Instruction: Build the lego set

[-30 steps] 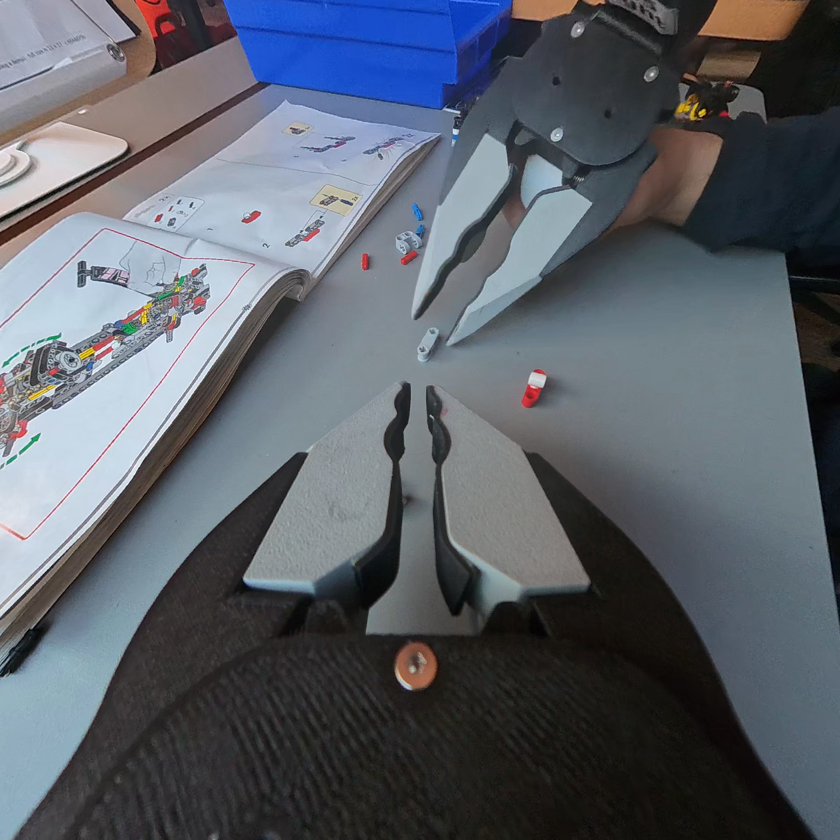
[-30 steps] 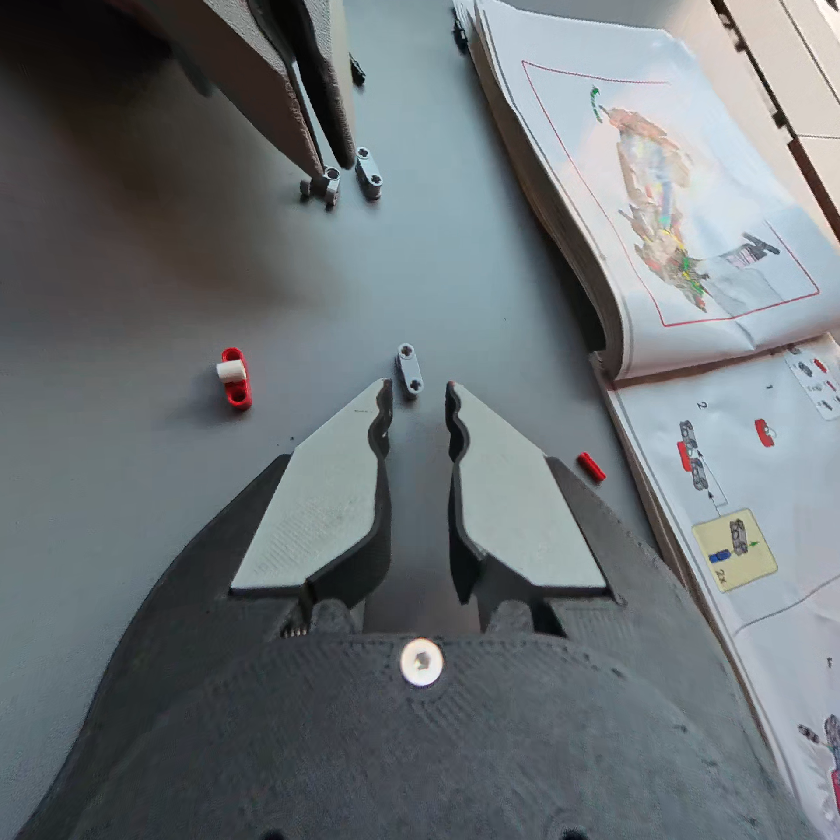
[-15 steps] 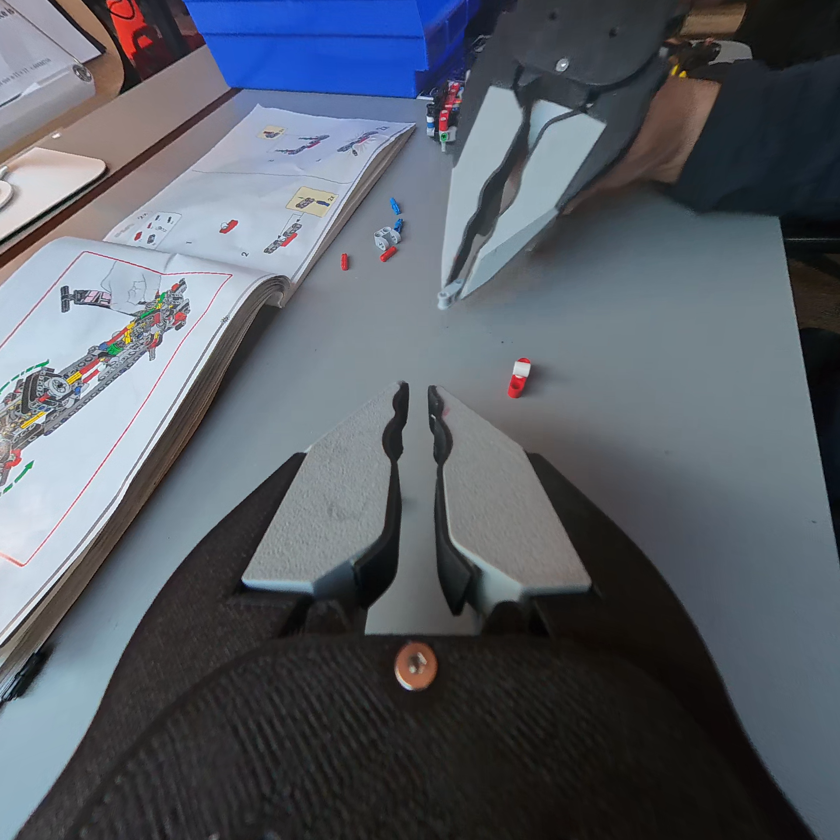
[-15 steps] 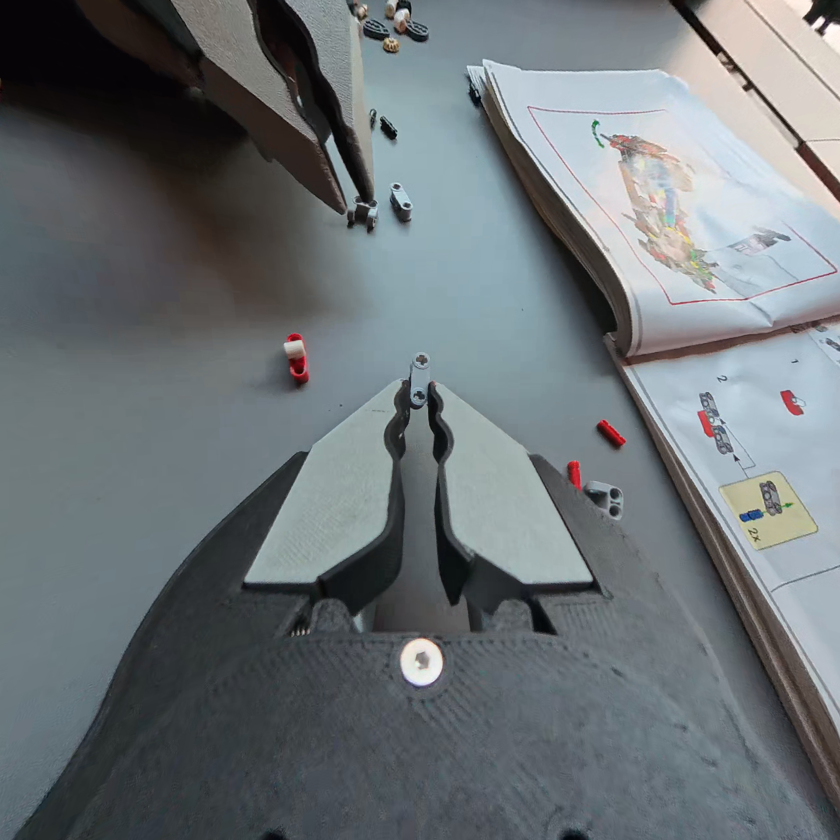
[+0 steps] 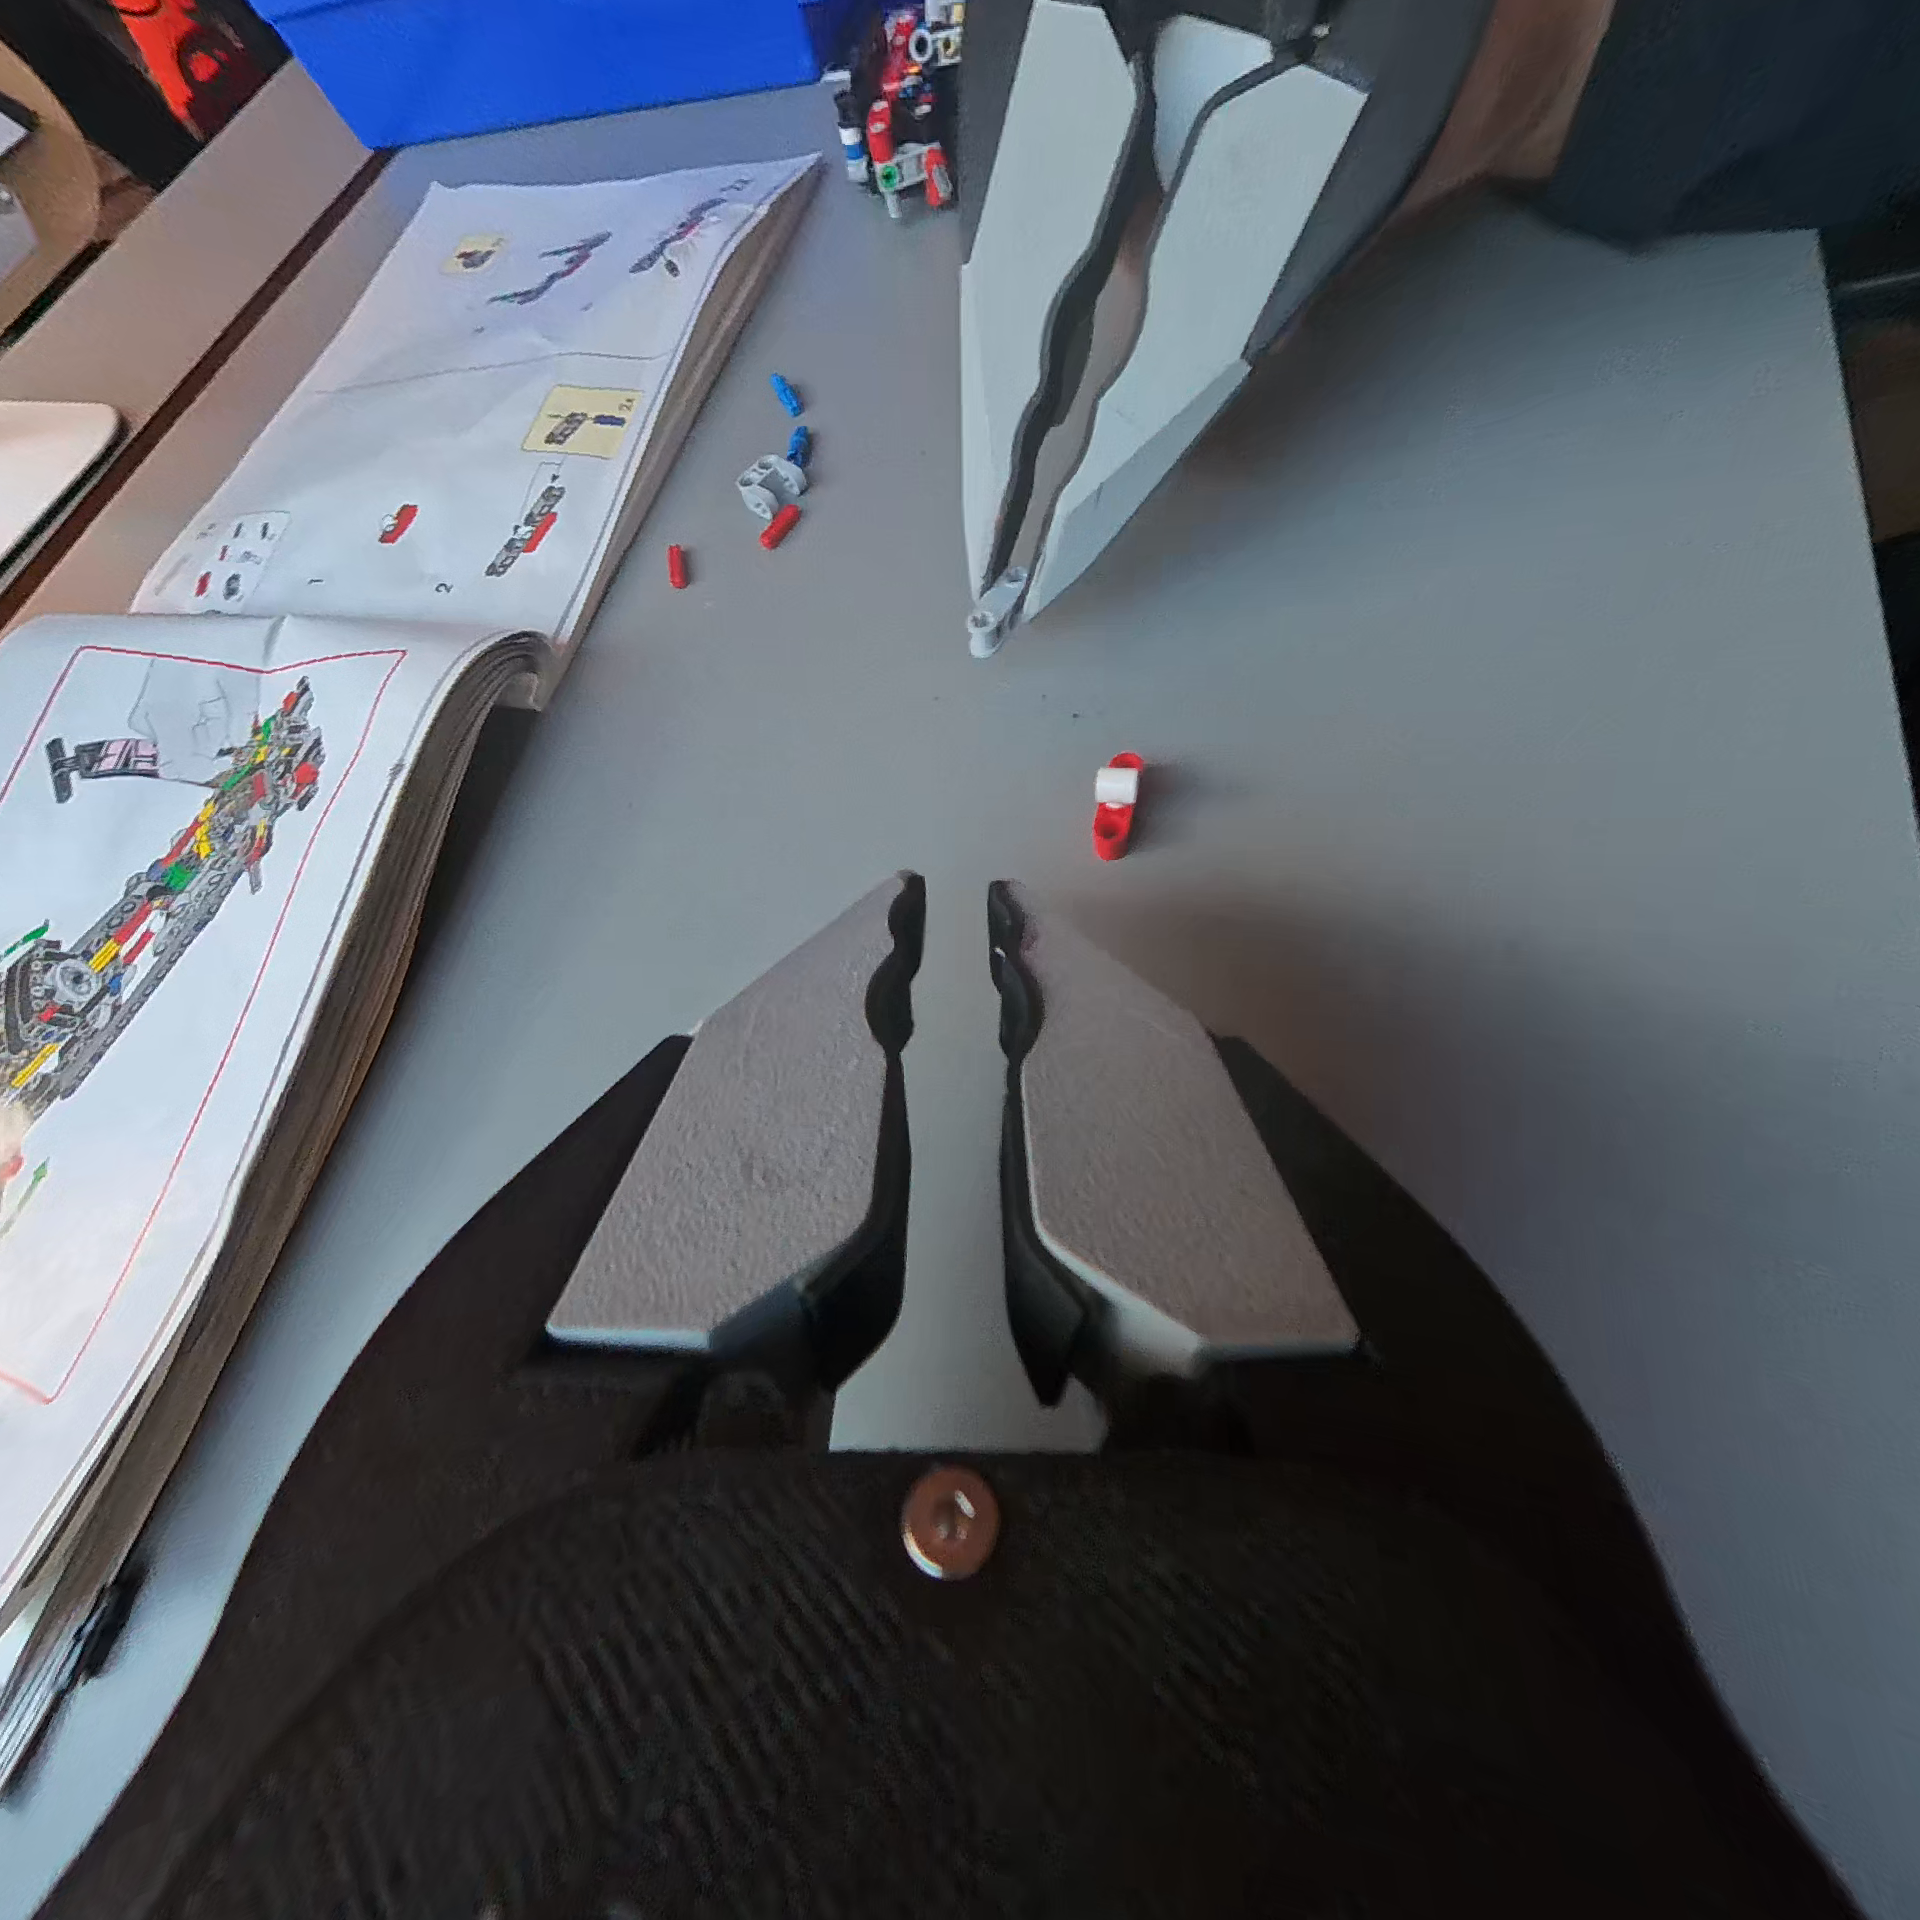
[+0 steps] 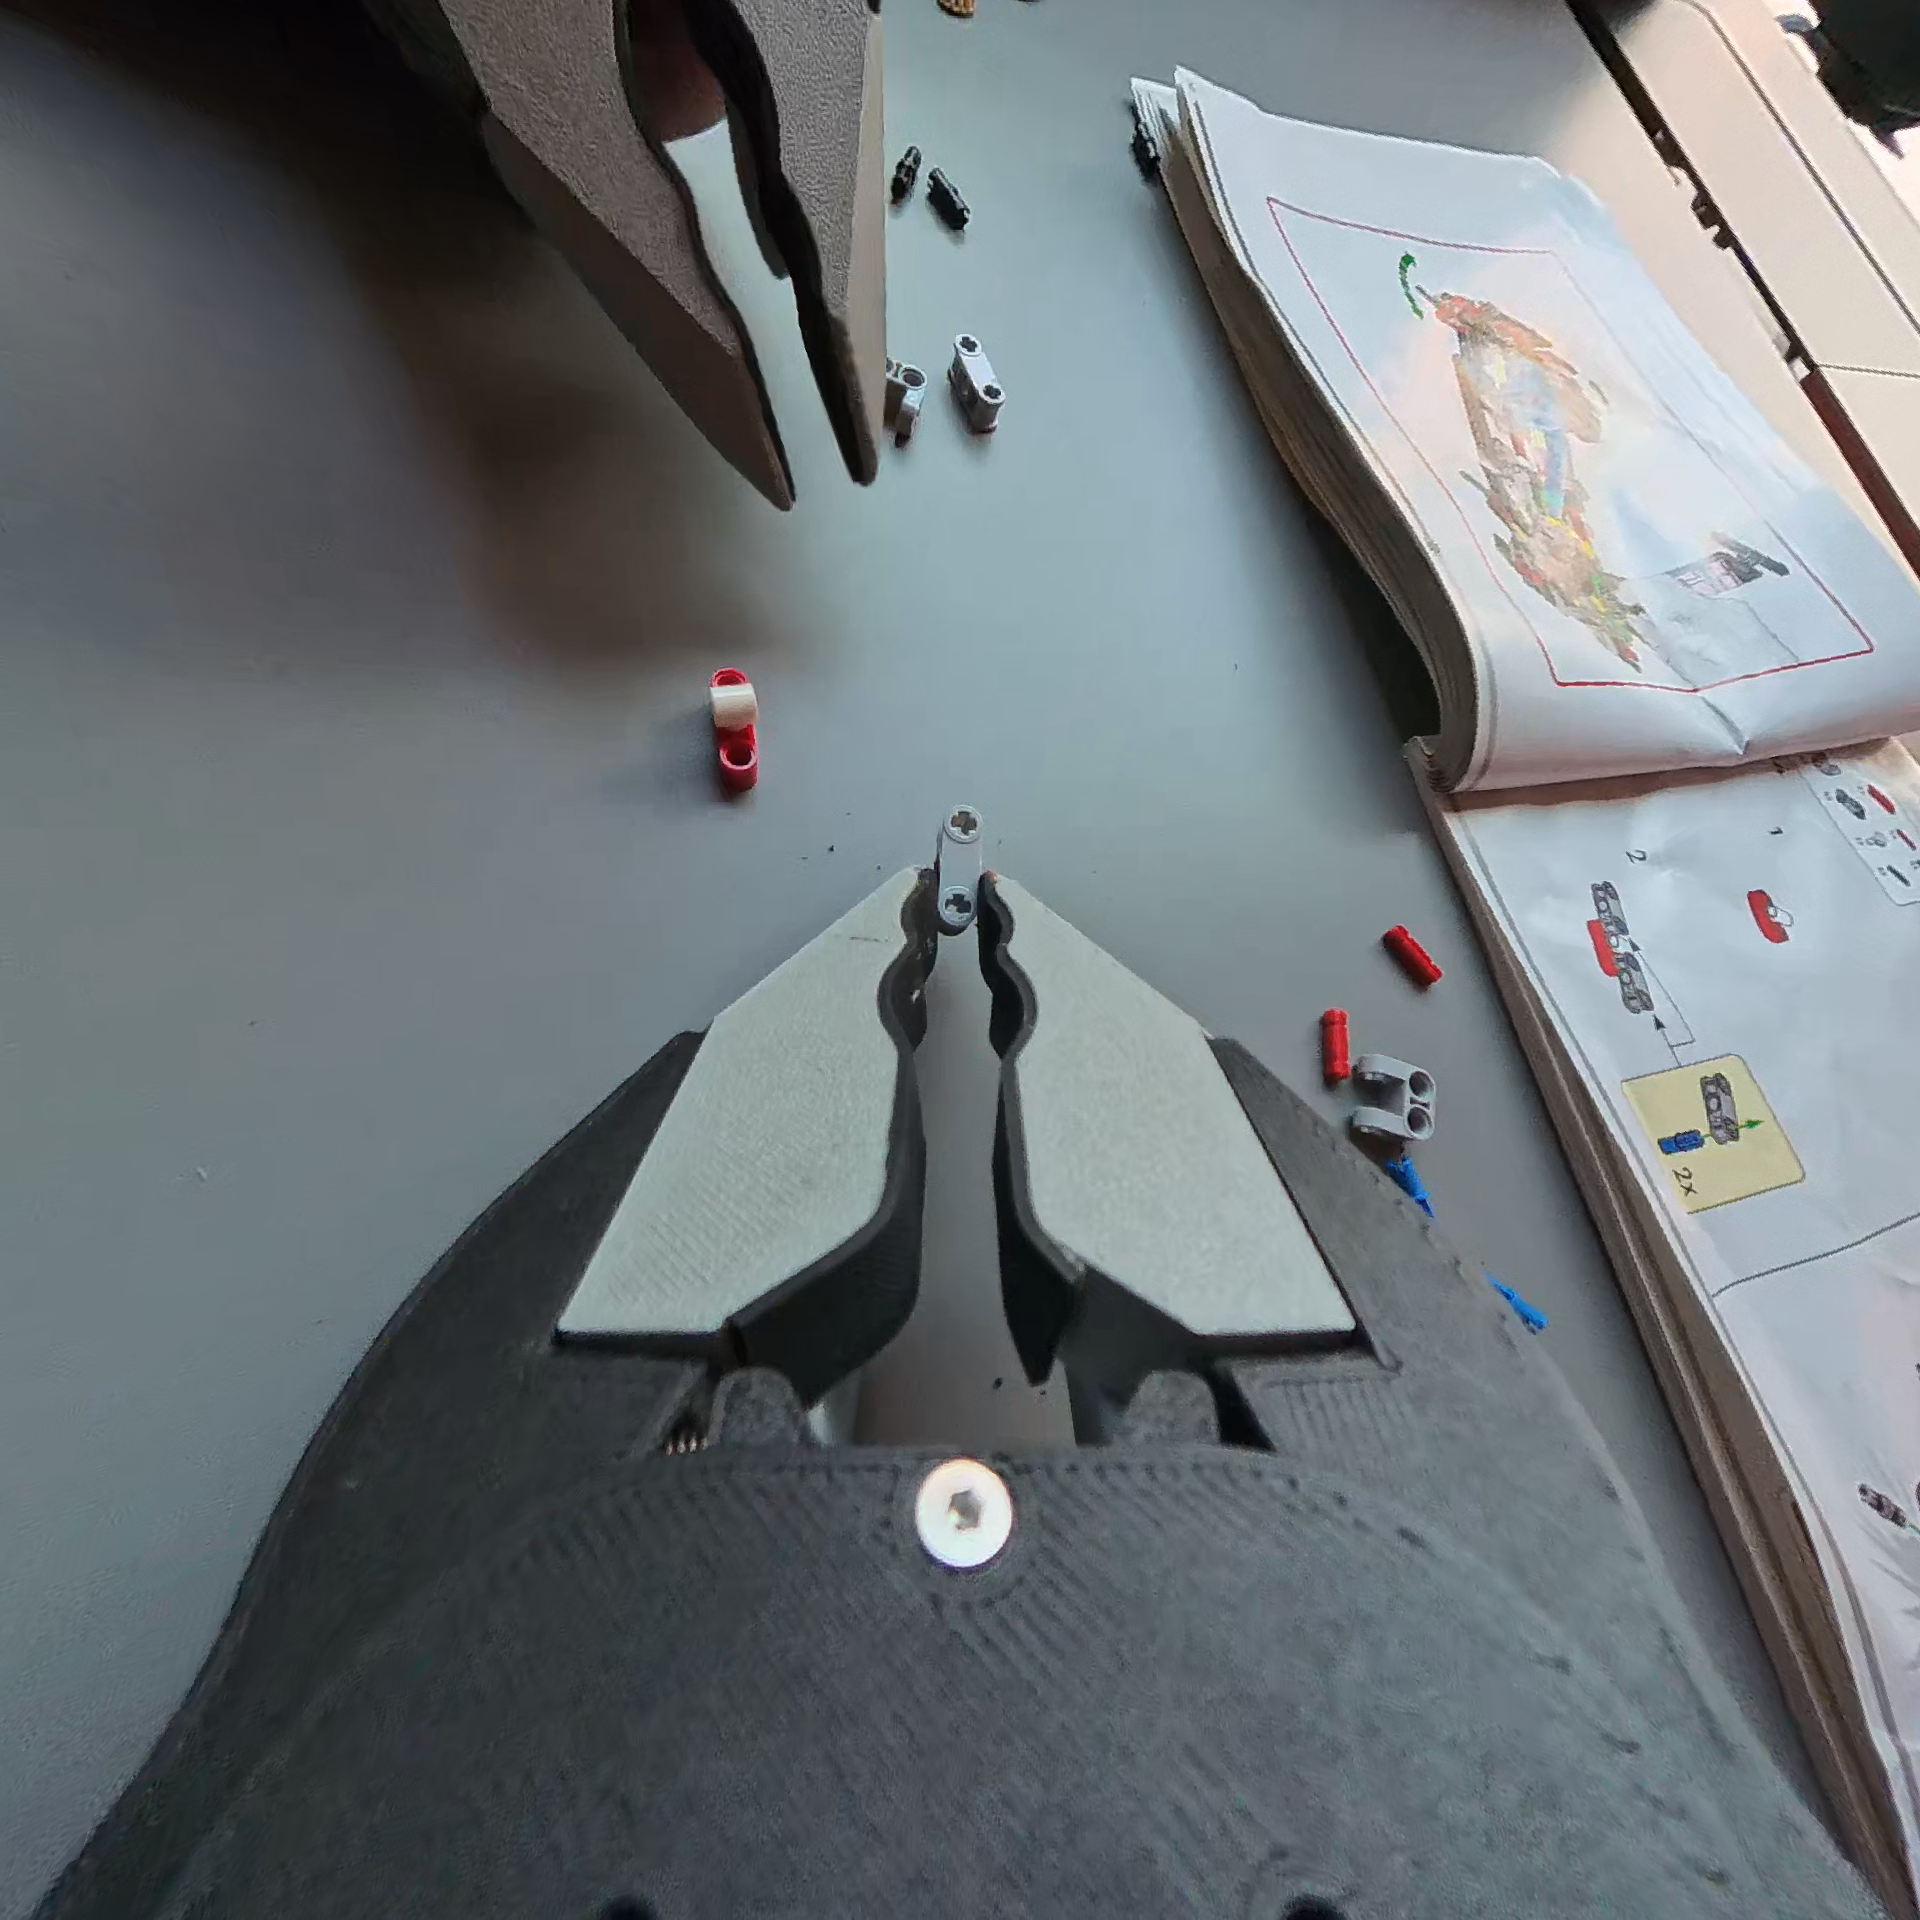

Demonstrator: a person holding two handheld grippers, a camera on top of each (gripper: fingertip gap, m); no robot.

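With my right gripper (image 6: 958, 883) clamped on the grey two-hole link (image 6: 960, 864), its long axis runs straight out past the tips. My left gripper (image 5: 954, 888) is slightly parted, empty. The red-and-white piece (image 5: 1116, 802) lies just ahead-right of it, on the table (image 5: 1455, 727).

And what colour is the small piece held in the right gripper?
Light grey link; clearest in the right wrist view.

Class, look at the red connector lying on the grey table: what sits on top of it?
A short white sleeve sits across one end of the red connector. The other end's round hole is bare. Whatever joins the two is covered by the sleeve.
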